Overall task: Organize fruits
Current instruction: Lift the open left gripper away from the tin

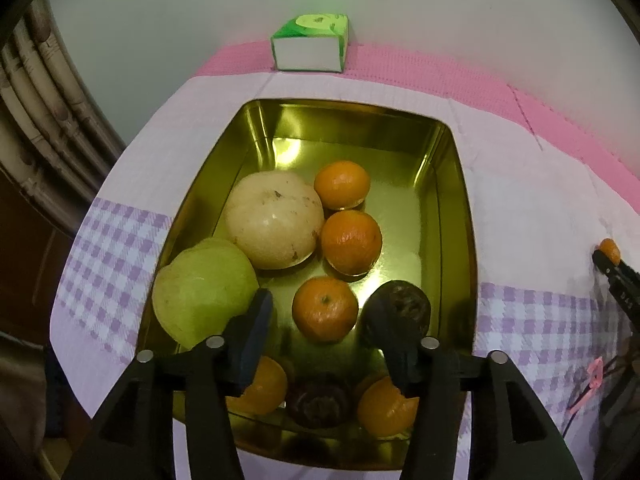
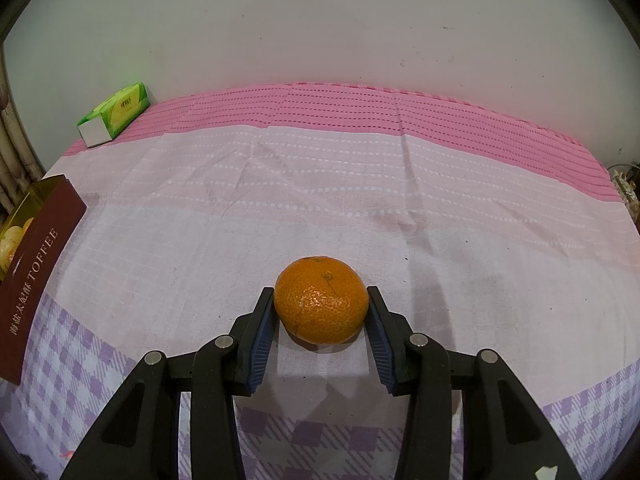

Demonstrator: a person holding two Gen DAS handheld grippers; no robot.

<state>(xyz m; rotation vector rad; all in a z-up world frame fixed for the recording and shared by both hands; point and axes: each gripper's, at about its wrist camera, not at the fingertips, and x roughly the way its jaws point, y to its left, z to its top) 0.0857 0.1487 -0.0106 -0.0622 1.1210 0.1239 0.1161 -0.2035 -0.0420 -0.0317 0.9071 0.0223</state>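
Right tool (image 2: 321,312) gripped a mandarin (image 2: 321,305) on the table (image 2: 440,240); left tool (image 1: 320,320) hung spread above the fruit tin (image 1: 460,216).

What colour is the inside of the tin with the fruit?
Shiny gold; the tin shows it best in the left wrist view.

We see a table under a pink and lilac checked cloth (image 2: 320,184). The gold tin (image 1: 464,216) rests on it; beyond the tin a green box (image 1: 310,46), right of the tin an orange (image 2: 322,306).
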